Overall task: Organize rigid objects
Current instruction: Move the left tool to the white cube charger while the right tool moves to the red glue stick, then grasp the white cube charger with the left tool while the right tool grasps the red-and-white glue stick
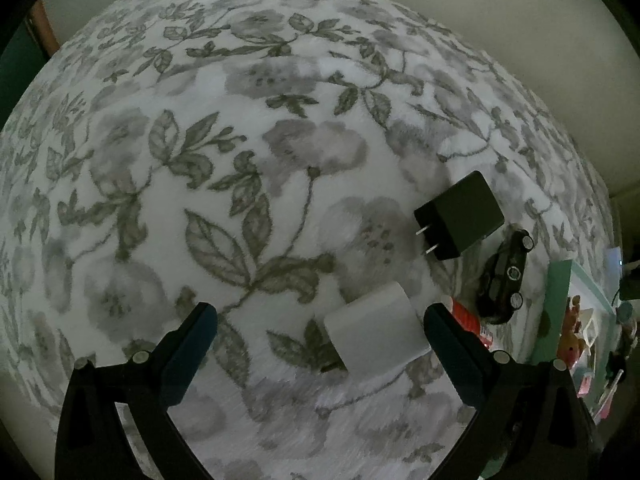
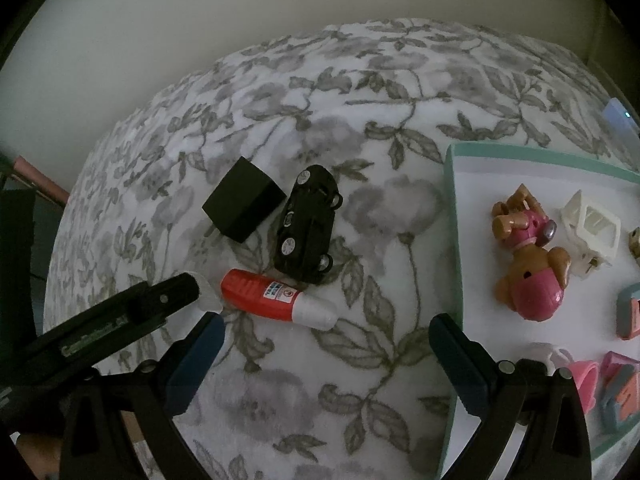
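Hovering over the flowered blanket point(image 1: 280, 200), left gripper point(image 1: 320, 320) jaws spread wide around the white charger point(image 1: 374, 334), not touching. Right gripper point(image 2: 326, 334) likewise wide open, empty, near the glue stick point(image 2: 276, 298), toy car point(image 2: 310, 224), black charger point(image 2: 242, 200) and tray point(image 2: 456, 240).

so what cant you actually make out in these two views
- White charger, left wrist view: its plug end faces away, so the prongs are hidden; in the right wrist view the left gripper covers nearly all of it.
- Glue stick: label print too small to read; in the left wrist view a finger hides most of it.
- Tray: cut off by the frame edge in both views, so its full contents are unknown.
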